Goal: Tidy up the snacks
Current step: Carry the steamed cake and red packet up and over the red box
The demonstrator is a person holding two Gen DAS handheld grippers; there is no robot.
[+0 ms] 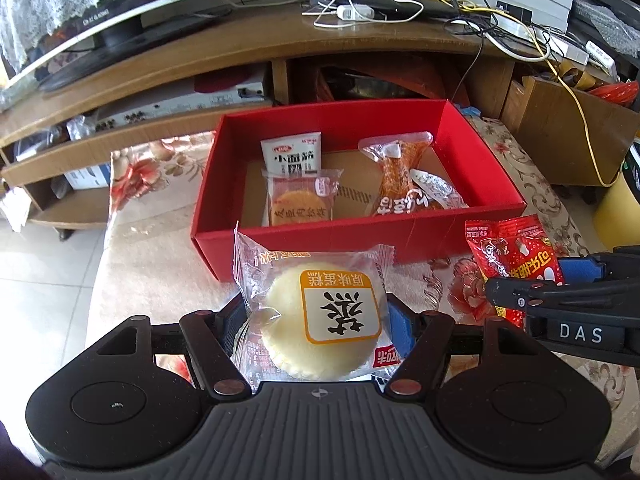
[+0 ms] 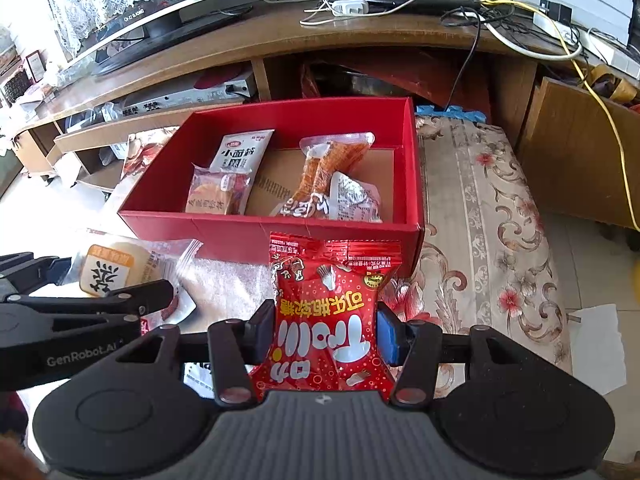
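Both tongs hang in front of the red box (image 1: 400, 236), near its front wall. The left tongs (image 1: 320, 320) clench the cake packet (image 1: 320, 320); the right tongs (image 2: 326, 336) clench the red candy bag (image 2: 326, 320), its long axis pointing at the box, just beside the right front corner.

Both views bright, daylight. Strong sun from left, floor (image 1: 48, 280) washed out white. Glare on shiny cake wrap (image 1: 316, 320) and red candy bag (image 2: 332, 320). Cloth (image 2: 480, 208) near box (image 1: 360, 236) partly bleached by sun. Shelf (image 1: 392, 80) under desk dark, hard to see inside. Fisheye bends desk edge and TV (image 1: 120, 12) into curves. Corners go black. Middle sharp, edges a bit soft.
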